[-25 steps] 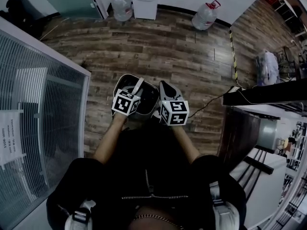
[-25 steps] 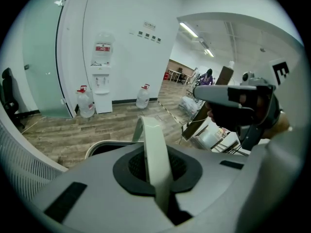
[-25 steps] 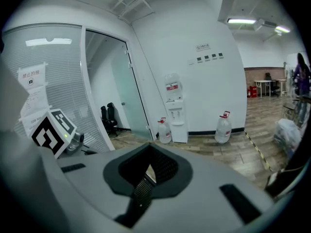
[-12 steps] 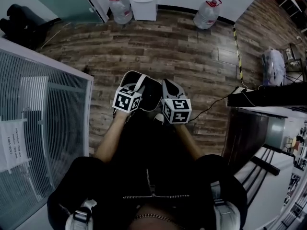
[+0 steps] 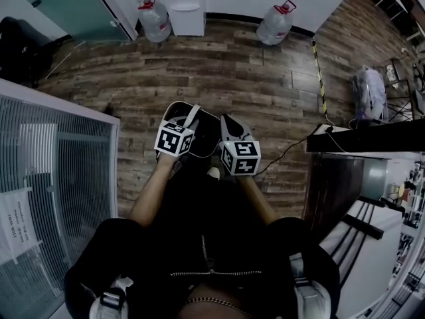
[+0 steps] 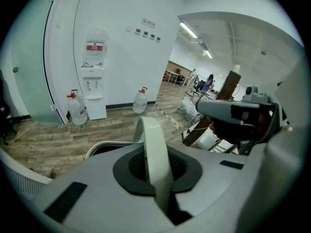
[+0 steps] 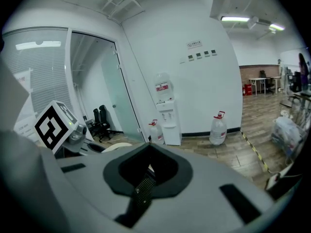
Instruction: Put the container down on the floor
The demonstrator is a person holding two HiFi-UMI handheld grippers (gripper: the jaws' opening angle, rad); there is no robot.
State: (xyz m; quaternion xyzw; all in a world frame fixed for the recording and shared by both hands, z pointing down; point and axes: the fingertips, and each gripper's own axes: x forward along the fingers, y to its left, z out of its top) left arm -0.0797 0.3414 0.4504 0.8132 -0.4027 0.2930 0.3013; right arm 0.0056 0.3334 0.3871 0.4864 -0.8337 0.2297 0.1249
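I hold a dark container [image 5: 202, 137] with a pale rim in front of the person's body, above the wooden floor [image 5: 252, 78]. My left gripper [image 5: 190, 116] is shut on the container's left rim; in the left gripper view the pale rim strip [image 6: 154, 152] runs straight through the closed jaws. At the container's right rim, my right gripper [image 5: 226, 122] is shut as well. In the right gripper view only a sliver of the pale rim [image 7: 114, 147] shows at the left. The container's inside is dark and I cannot see into it.
Two water bottles [image 5: 154, 20] [image 5: 275, 24] and a white dispenser [image 5: 186, 8] stand by the far wall. A slatted partition [image 5: 53, 178] runs along the left. On the right are a dark desk [image 5: 358, 138], a cable [image 5: 285, 153] and a pale bag [image 5: 369, 93].
The grippers and container stay together at the same spot before the body. The head view has shifted a little, so the far wall sits higher in the frame.
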